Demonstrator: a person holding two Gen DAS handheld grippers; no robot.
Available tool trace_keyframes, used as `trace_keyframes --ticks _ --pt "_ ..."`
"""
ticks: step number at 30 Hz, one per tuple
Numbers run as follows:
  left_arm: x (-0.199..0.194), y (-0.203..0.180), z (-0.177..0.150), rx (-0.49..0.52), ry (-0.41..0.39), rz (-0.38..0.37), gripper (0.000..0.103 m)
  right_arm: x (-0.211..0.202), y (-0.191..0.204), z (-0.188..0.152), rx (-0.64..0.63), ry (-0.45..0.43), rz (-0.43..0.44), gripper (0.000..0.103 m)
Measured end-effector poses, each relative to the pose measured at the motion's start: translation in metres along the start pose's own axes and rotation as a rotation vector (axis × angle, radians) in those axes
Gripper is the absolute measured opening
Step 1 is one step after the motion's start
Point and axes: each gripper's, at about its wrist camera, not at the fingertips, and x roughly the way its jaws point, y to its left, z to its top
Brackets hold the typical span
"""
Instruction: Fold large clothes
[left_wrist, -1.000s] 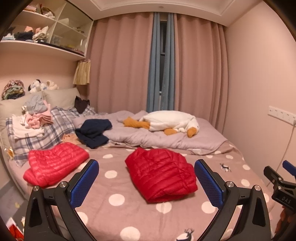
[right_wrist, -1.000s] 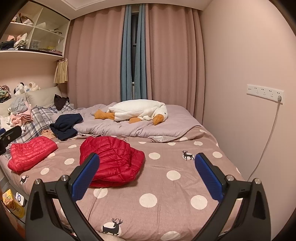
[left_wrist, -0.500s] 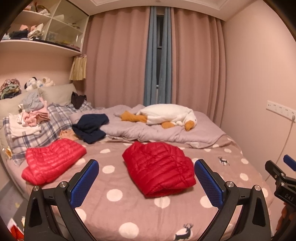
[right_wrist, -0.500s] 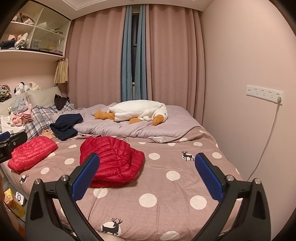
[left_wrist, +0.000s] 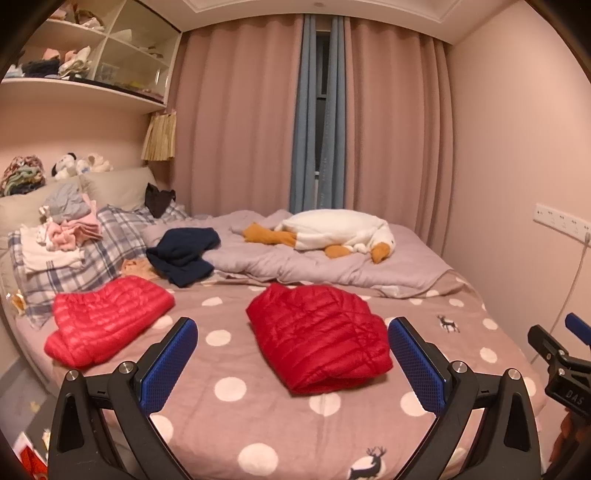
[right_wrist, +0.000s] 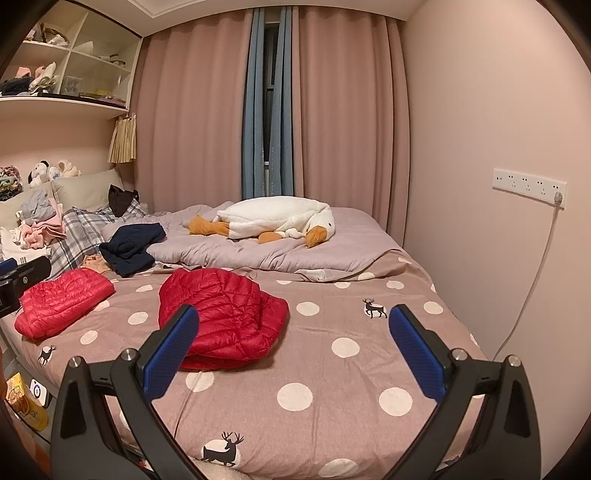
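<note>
A folded red down jacket (left_wrist: 321, 332) lies in the middle of the polka-dot bed; it also shows in the right wrist view (right_wrist: 221, 317). A second folded red down jacket (left_wrist: 103, 317) lies near the bed's left edge, seen in the right wrist view too (right_wrist: 62, 301). My left gripper (left_wrist: 293, 363) is open and empty, held above the bed's near edge, short of the middle jacket. My right gripper (right_wrist: 293, 354) is open and empty, to the right of that jacket.
A dark navy garment (left_wrist: 183, 254) and a white goose plush (left_wrist: 336, 234) lie on the lilac duvet (left_wrist: 332, 269) behind. Clothes are piled on a plaid pillow (left_wrist: 62, 236) at the left. A wall (right_wrist: 498, 110) with a socket strip (right_wrist: 528, 184) runs along the right.
Both grippers stay open and empty. The left wrist view has drifted slightly, with the jackets shifting a little in frame. The right wrist view is almost unchanged.
</note>
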Motion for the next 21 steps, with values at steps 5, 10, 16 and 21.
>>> trace_keyframes --ticks 5,10,16,21 --pt "-0.0001 -0.0005 -0.0004 0.003 0.002 0.0 0.102 -0.001 0.0009 0.0002 -0.006 0.004 0.001 0.103" --pt "0.0 -0.0008 -0.0003 0.001 0.001 0.0 0.102 -0.0009 0.0012 0.0001 -0.005 0.005 0.0 0.103" --pt "0.0 -0.0009 -0.0003 0.003 0.001 0.0 0.102 0.0007 0.0027 -0.0009 -0.01 0.017 0.003 0.103" --pt "-0.0001 0.0003 -0.0013 -0.001 0.003 -0.012 0.102 0.0017 0.002 -0.0011 -0.008 0.016 0.003 0.103"
